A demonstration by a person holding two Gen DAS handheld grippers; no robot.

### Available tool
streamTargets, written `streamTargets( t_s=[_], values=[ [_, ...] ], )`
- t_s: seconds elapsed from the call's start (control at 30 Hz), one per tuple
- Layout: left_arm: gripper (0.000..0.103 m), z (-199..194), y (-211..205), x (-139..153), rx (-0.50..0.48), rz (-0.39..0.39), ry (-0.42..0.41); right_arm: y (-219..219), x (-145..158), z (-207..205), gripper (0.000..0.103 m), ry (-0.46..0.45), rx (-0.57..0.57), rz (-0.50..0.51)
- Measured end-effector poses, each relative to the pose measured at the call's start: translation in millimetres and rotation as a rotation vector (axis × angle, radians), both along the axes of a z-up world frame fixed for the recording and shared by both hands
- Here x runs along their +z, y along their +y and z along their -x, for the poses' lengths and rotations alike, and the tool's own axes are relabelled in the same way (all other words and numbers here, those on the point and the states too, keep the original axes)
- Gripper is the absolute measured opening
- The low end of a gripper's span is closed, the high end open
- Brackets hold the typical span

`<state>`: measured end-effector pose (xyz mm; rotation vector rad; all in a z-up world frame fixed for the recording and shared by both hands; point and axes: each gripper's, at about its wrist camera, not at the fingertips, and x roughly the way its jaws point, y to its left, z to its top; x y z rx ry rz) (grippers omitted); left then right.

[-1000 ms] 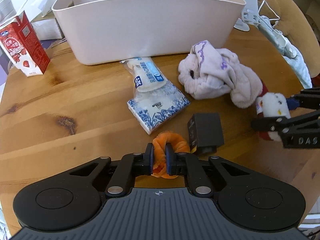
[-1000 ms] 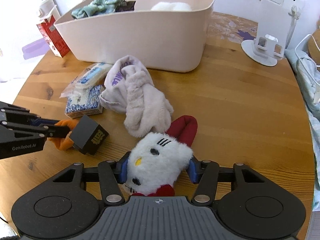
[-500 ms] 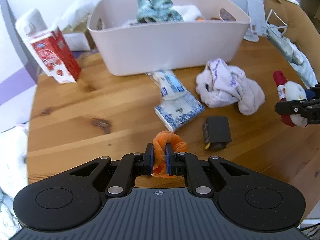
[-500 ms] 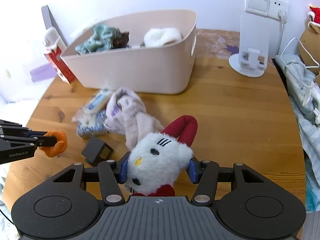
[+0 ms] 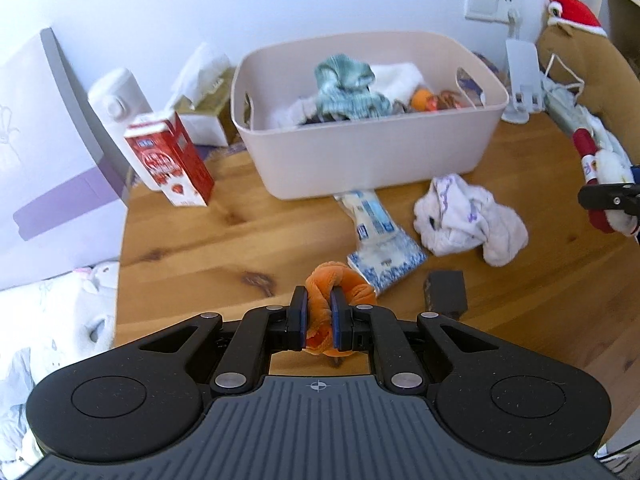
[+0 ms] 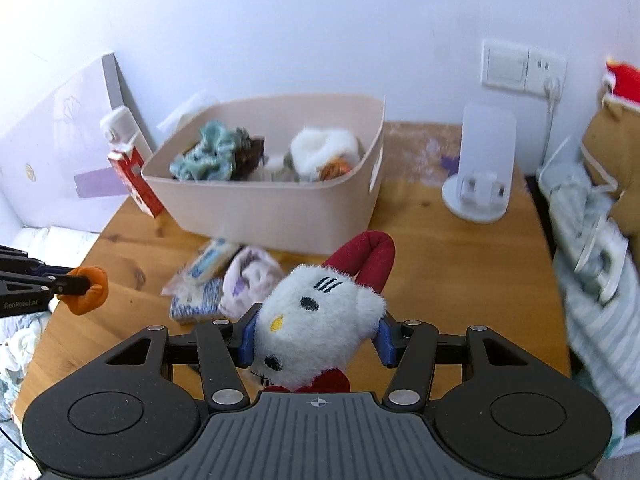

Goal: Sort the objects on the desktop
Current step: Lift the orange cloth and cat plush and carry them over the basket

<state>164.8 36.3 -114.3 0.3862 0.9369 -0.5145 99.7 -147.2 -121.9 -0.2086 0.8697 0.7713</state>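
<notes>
Jaws pinching on both sides, each load lifted clear of the table to go to the bin.
Left view: my left gripper [image 5: 319,322] nips the orange plush ring [image 5: 338,286], with the beige bin [image 5: 372,160] far ahead. Right view: my right gripper [image 6: 314,338] squeezes the white cat plush [image 6: 316,312], near side of the bin.

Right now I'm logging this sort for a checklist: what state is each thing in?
left gripper: shut on orange plush ring, lifted
right gripper: shut on white cat plush, lifted
beige bin: open, partly filled
pale sock: crumpled on table
tissue pack: flat on table
black box: on table
milk carton: upright
</notes>
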Motion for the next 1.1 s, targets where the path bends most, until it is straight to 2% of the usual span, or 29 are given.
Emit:
streamTargets(
  t_s=[0.27,0.57,0.83,1.1],
  values=[
    [0.011,-24,3,35,0.029,-0.009,-0.046,-4,42,-18,0.052,-0.089,-0.015,-0.048],
    [0.011,-61,-7,76,0.018,-0.006,-0.128,4,66,-38,0.052,-0.153,-0.027,-0.080],
    [0.011,-89,-27,89,-0.013,-0.023,-0.169,28,90,-53,0.052,-0.254,-0.007,-0.089],
    [0.011,-115,-50,86,-0.042,0.003,-0.177,55,99,-67,0.052,-0.287,-0.002,-0.098]
  ],
)
